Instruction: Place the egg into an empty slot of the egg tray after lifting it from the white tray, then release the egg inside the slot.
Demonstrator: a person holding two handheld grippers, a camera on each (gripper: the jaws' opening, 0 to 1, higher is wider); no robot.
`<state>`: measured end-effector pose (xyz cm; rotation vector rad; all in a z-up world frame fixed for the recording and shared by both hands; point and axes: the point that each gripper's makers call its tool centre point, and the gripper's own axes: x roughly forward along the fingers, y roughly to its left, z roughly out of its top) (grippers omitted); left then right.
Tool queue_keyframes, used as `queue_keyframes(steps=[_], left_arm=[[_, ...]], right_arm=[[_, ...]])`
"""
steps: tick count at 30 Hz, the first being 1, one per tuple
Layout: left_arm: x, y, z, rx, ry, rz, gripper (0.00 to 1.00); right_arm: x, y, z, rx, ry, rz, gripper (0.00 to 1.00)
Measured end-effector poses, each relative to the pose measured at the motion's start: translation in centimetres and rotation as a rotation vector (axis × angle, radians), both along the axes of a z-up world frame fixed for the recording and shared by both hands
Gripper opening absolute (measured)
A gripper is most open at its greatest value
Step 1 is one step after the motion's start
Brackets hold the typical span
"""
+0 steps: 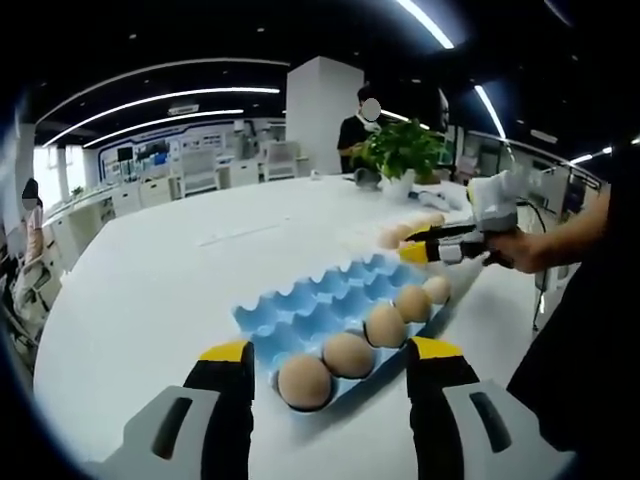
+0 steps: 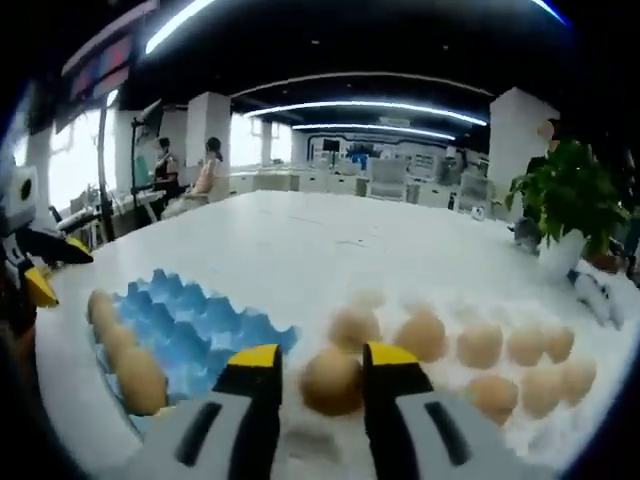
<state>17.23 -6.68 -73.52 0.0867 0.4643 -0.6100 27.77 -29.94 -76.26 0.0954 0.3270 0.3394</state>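
I see a large white table point(image 1: 150, 290) carrying all items. On it lies the blue egg tray point(image 1: 320, 305), with a row of five eggs along the edge nearest my left gripper point(image 1: 330, 360); the remaining slots appear empty. In the right gripper view, the white tray point(image 2: 600, 400) sits just beside the egg tray point(image 2: 190, 325) and holds about eight eggs, blurred at the far end. A potted plant point(image 1: 405, 150) stands toward the far end of the table. My left gripper's jaws stand wide apart and hold nothing. My right gripper point(image 2: 322, 362) has its jaws on either side of one egg point(image 2: 331, 382) at the white tray; I cannot tell whether they are clamped on it or whether the egg is lifted.
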Motion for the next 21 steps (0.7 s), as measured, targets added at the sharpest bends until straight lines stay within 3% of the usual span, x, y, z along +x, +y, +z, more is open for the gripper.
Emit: queue_keyframes(steps=[1, 2, 5, 9, 11, 13, 15, 16, 18, 21], left_arm=[[0.0, -0.1, 0.0, -0.004, 0.003, 0.0, 0.62], [0.0, -0.1, 0.0, -0.008, 0.005, 0.0, 0.62], [0.1, -0.2, 0.1, -0.002, 0.0, -0.008, 0.62], [0.3, -0.3, 0.3, -0.009, -0.001, -0.008, 0.62], [0.3, -0.3, 0.2, -0.007, -0.002, -0.009, 0.62], [0.3, -0.3, 0.2, -0.008, 0.0, -0.011, 0.62], [0.2, -0.3, 0.3, -0.006, -0.001, -0.011, 0.61], [0.2, -0.3, 0.2, -0.006, 0.001, -0.009, 0.61], [0.3, -0.1, 0.2, -0.002, 0.002, -0.009, 0.61], [0.4, 0.0, 0.2, -0.001, 0.0, -0.007, 0.61]], right_arm=[[0.4, -0.1, 0.2, 0.09, 0.01, -0.029, 0.31], [0.5, -0.3, 0.2, 0.094, 0.021, -0.036, 0.3], [-0.1, -0.4, -0.2, -0.097, -0.005, 0.014, 0.28], [-1.8, -0.3, -1.3, -0.249, 0.019, 0.041, 0.32], [-2.1, -0.4, -1.5, -0.219, 0.025, 0.013, 0.34], [-2.0, -0.9, -1.7, -0.118, 0.048, -0.045, 0.32], [-1.6, -1.8, -1.7, -0.119, 0.06, -0.075, 0.25], [-1.5, -1.3, -1.7, -0.053, 0.081, -0.077, 0.25], [-1.5, -1.2, -1.7, -0.124, 0.07, -0.056, 0.25], [-1.6, -1.0, -1.7, -0.133, 0.051, -0.061, 0.25]])
